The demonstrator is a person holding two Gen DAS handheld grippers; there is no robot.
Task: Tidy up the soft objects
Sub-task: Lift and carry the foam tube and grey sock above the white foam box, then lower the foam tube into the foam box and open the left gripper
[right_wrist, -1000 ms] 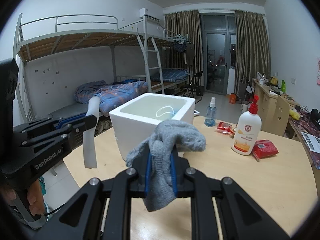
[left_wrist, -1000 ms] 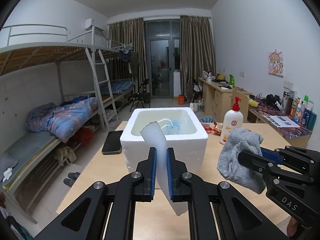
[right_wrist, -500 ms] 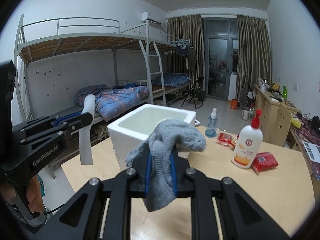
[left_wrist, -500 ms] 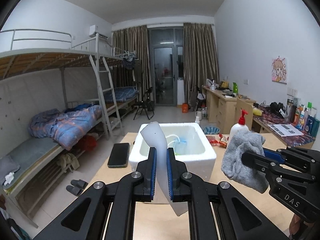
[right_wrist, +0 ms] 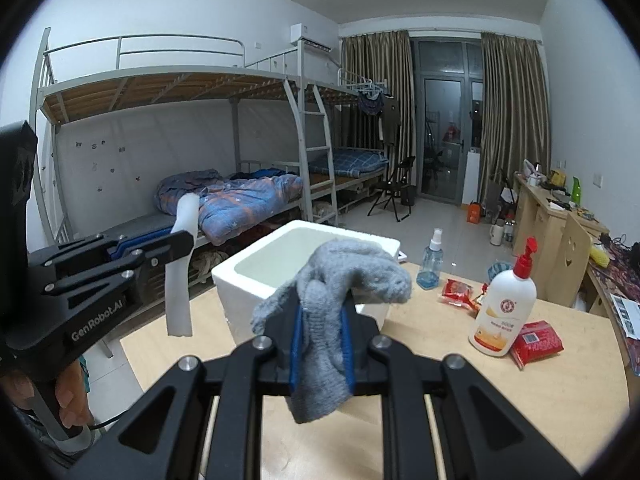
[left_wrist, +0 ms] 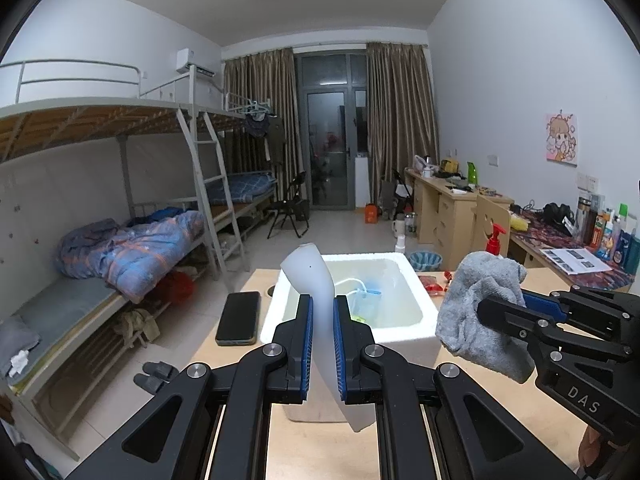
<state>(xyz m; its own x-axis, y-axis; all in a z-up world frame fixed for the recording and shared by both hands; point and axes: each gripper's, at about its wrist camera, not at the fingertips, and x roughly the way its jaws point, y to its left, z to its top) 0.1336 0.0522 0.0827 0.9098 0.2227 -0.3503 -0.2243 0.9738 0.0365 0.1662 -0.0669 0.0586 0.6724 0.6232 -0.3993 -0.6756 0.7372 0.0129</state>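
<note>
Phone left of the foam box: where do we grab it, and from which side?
The phone lies flat, screen up, on the table beside the foam box. Probably grip across its two long edges near mid-length, coming straight down: it is too thin for a side approach. Its left edge sits near the table edge, so sliding it outward first might help. Both grippers are occupied now.

Grey cloth (right_wrist: 320, 320), white foam box (left_wrist: 400, 338) — blue-and-orange checked quilt (left_wrist: 132, 248).
</note>
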